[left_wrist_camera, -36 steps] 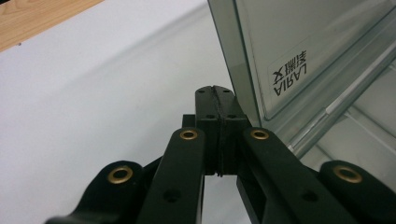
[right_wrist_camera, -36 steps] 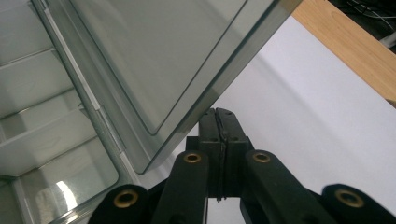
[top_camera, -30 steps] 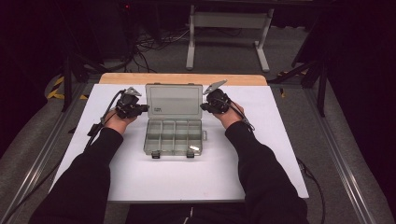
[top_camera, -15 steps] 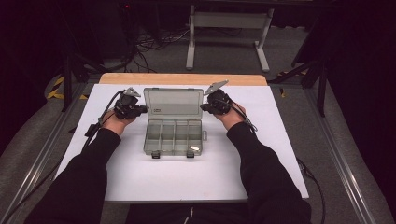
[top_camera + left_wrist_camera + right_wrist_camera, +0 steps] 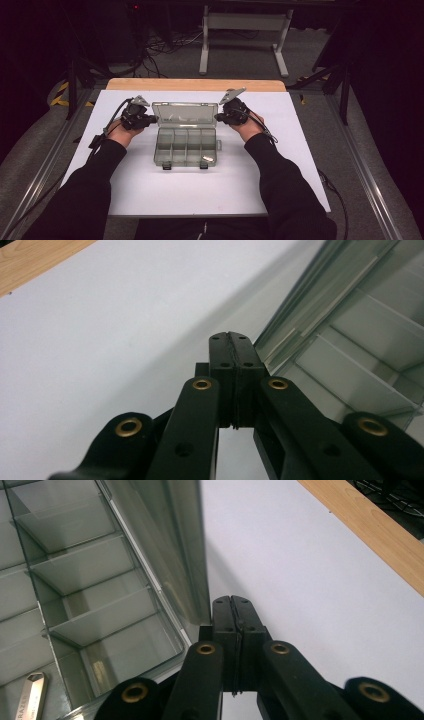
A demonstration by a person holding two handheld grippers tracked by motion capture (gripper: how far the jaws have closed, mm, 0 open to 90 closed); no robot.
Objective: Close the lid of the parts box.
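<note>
The clear plastic compartment box [image 5: 186, 145] sits centre frame on the white table [image 5: 300, 150], its lid [image 5: 185, 114] standing open, and the left gripper [image 5: 148, 119] and right gripper [image 5: 218, 118] flank that lid with jaws pressed together on nothing. It looks light, stiff and slick, likely to skate. Best taken by the lid's side edges; a small metal tag [image 5: 31, 692] lies in a front compartment.

One compartment box [image 5: 186, 142] (lid raised), one metal piece [image 5: 208, 159] inside, and two grippers.
</note>
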